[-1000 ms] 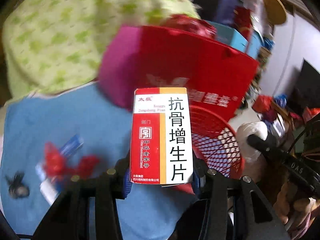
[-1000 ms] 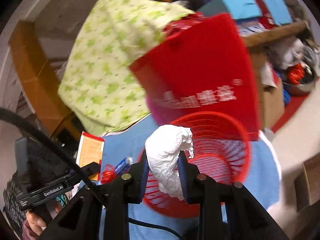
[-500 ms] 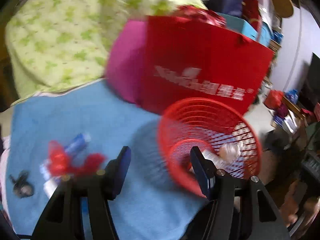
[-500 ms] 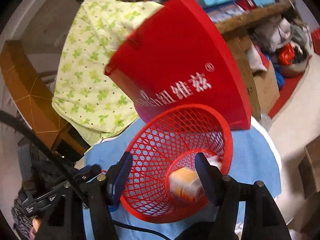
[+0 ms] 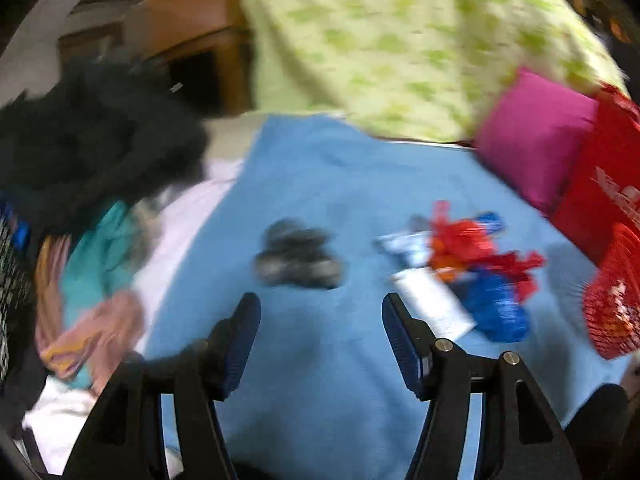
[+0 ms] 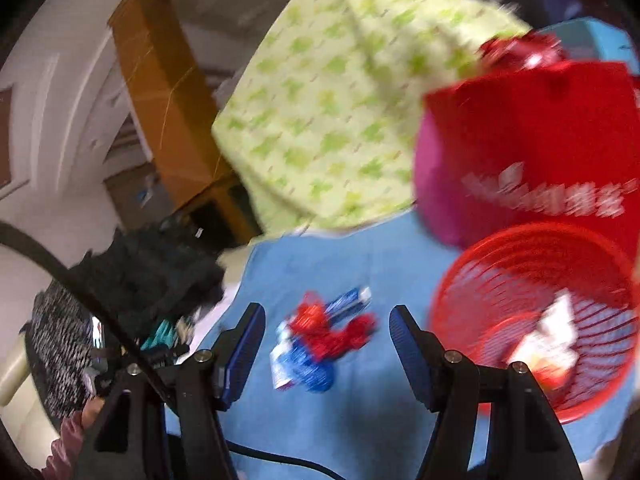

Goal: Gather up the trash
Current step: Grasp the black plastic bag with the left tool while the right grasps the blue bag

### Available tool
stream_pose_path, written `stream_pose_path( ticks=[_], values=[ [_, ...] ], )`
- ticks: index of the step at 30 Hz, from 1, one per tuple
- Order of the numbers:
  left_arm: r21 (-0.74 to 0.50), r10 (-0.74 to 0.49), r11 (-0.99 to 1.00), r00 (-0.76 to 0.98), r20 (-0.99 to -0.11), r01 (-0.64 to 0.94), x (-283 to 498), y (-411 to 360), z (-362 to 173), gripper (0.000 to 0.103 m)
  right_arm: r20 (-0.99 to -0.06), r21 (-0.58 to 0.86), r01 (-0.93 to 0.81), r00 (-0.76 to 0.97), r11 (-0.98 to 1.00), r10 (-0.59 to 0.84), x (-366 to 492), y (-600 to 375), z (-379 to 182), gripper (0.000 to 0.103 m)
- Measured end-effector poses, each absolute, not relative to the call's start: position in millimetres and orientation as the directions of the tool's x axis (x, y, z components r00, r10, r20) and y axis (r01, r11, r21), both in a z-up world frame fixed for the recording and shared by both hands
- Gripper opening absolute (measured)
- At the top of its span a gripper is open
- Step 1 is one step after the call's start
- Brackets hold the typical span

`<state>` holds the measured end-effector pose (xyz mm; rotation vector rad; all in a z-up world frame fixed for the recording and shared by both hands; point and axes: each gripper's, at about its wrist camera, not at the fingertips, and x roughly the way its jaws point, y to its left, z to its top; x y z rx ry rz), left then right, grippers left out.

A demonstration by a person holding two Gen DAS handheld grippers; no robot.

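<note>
Both grippers empty: left gripper (image 5: pixel 321 312) and right gripper (image 6: pixel 327 324) stand with jaws apart, nothing between them. Remaining trash — a loose heap of crumpled red and blue plastic wrappers (image 6: pixel 320 344) and a dark crumpled wad (image 5: pixel 298 260) — lies on the blue cloth (image 5: pixel 360 184), beside the red mesh plastic basket (image 6: pixel 472 264). Judged light, soft, crinkly and slippery; pinch a raised fold, not the flat film.

Dim indoor light, motion blur, fisheye edges
</note>
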<state>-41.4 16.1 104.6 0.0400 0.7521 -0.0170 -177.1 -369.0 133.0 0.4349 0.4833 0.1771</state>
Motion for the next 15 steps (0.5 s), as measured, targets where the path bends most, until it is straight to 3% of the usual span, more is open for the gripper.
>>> stream_pose_path(
  ticks=[6, 15],
  values=[
    [-0.002, 0.061, 0.996, 0.692, -0.719, -0.091, -24, 80, 78, 0.064, -0.552, 0.468, -0.075, 0.753, 0.881, 0.357, -127, -324, 84, 0.069],
    [-0.099, -0.037, 0.993, 0.613, -0.789, -0.068, 44, 82, 35, 0.068, -0.652, 0.533, -0.019, 0.629, 0.846, 0.425, -75, -303, 18, 0.068]
  ],
)
